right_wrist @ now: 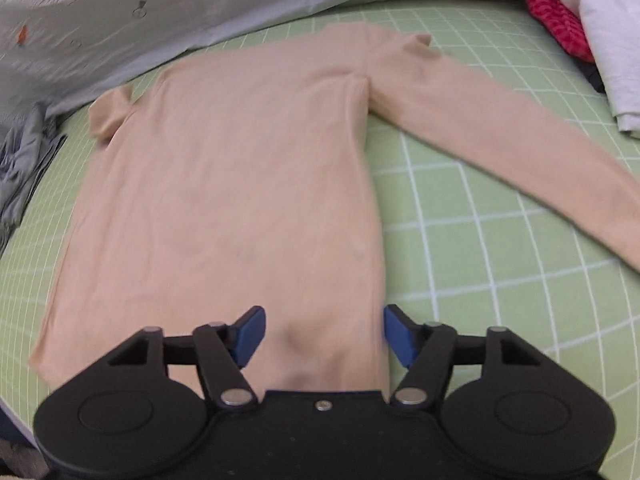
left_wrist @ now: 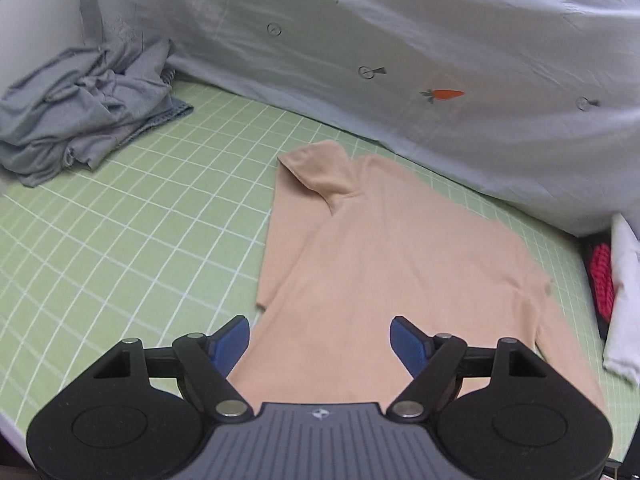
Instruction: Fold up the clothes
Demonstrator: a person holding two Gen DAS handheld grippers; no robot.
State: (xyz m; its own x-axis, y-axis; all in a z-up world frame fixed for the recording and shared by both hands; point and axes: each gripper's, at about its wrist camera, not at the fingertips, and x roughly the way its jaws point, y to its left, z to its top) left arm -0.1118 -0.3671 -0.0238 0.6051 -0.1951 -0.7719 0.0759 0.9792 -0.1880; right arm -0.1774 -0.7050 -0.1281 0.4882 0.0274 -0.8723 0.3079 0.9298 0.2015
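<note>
A beige long-sleeved top (left_wrist: pixel 380 264) lies flat on the green checked sheet (left_wrist: pixel 140 220), hem towards me. In the right wrist view the top (right_wrist: pixel 240 184) has its right sleeve (right_wrist: pixel 520 152) stretched out to the right and its left sleeve folded in near the shoulder. My left gripper (left_wrist: pixel 320 340) is open and empty above the hem's left part. My right gripper (right_wrist: pixel 324 334) is open and empty above the hem's right corner, with its right blue pad just past the side edge.
A crumpled grey garment (left_wrist: pixel 84 104) lies at the far left of the sheet. A pale quilt with carrot prints (left_wrist: pixel 400 40) runs along the back. A red knit item (right_wrist: pixel 556 16) and a white garment (right_wrist: pixel 608 40) sit at the far right.
</note>
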